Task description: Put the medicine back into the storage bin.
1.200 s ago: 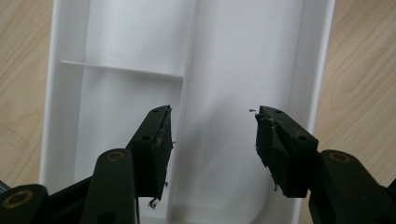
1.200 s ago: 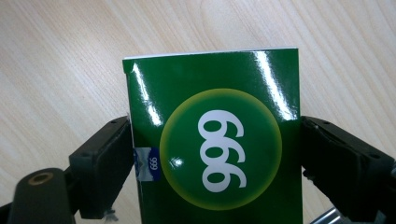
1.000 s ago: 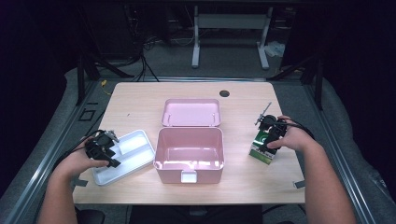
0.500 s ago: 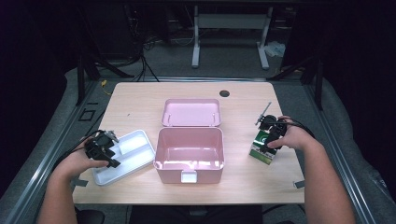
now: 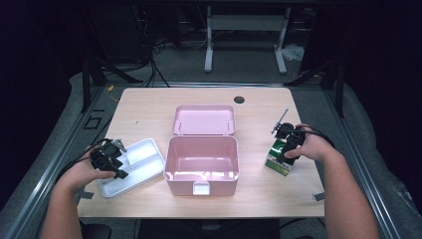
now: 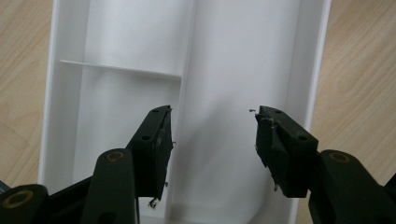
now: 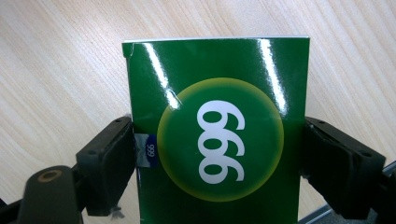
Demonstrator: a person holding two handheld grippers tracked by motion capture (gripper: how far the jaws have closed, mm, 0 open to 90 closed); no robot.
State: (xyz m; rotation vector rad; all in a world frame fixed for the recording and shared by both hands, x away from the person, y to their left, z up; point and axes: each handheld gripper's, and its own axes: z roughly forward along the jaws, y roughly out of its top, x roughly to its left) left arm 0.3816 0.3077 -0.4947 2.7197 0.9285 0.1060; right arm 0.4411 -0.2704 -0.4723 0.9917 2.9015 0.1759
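A glossy green box (image 5: 275,158) printed with "999" lies on the wooden table at the right. In the right gripper view the green box (image 7: 219,74) sits between the two black jaws, which press on its left and right sides: my right gripper (image 7: 219,144) is shut on it. In the high view my right gripper (image 5: 288,143) rests over the box's far end. At the left, my left gripper (image 5: 112,158) hovers over a white divided tray (image 5: 145,164). Its jaws stand wide apart over the tray's (image 6: 140,42) long compartment, and my left gripper (image 6: 212,135) holds nothing.
An open pink lidded case (image 5: 201,162) stands at the table's middle, its lid (image 5: 204,119) laid back and its inside bare. A round cable hole (image 5: 239,99) lies near the far edge. Bare wood lies at the far left and far right.
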